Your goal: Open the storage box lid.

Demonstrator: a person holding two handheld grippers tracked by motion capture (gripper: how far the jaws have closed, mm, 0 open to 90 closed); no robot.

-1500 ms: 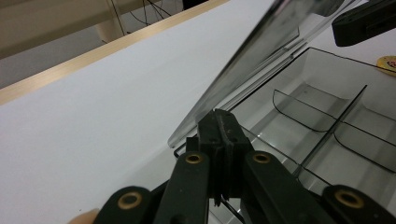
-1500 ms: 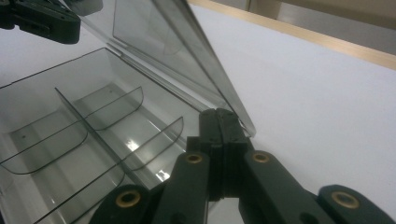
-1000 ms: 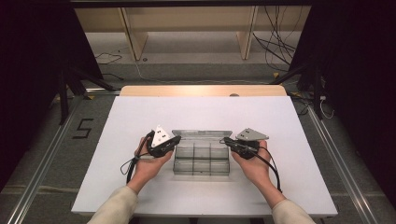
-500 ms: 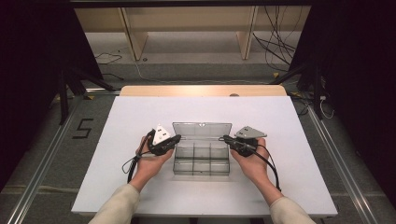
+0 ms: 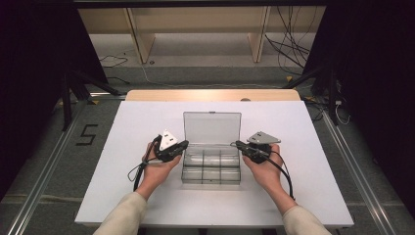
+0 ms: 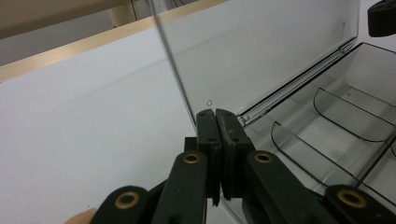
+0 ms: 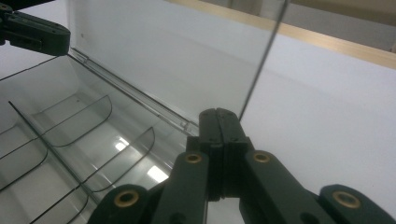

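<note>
Clear plastic organizer box [image 5: 211,166], lid up, divided compartments bare. Left gripper [image 5: 183,145] and right gripper [image 5: 238,145] at its back corners, both sets of jaws pressed together, gripping nothing.

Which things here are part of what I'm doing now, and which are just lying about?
In the job:
- clear compartment box, its lid raised
- left tongs, shut, at the box's left edge
- right tongs, shut, at its right edge

Lying about:
- white table
- cables on the floor
- wooden shelf frame
</note>
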